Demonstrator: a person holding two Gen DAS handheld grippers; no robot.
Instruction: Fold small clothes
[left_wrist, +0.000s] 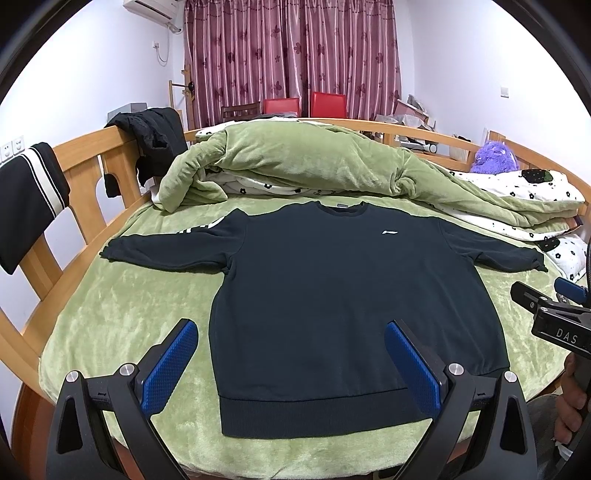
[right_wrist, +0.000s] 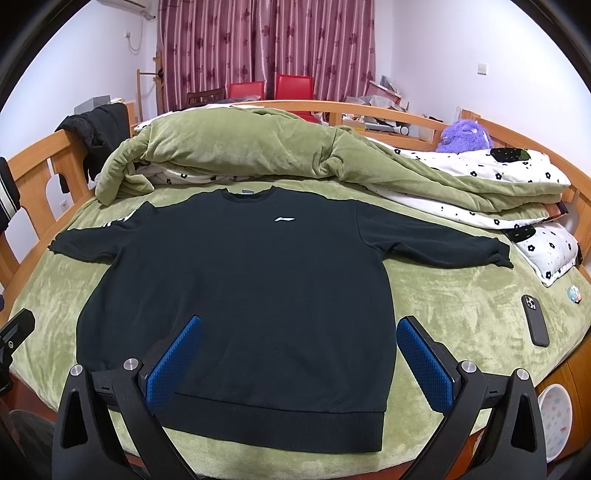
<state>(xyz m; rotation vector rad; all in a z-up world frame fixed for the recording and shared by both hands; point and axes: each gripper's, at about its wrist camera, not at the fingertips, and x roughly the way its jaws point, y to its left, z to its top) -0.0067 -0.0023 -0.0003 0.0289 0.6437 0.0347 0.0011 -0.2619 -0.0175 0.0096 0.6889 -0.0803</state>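
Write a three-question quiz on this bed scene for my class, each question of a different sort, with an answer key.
1. True or false: the dark long-sleeved sweatshirt lies flat with both sleeves spread out.
2. Which lies right of the sweatshirt on the green plush blanket? A. a black phone B. a book C. a cup
3. Fill in: the left gripper and the right gripper are both ____ above the hem.

Key: 1 true; 2 A; 3 open
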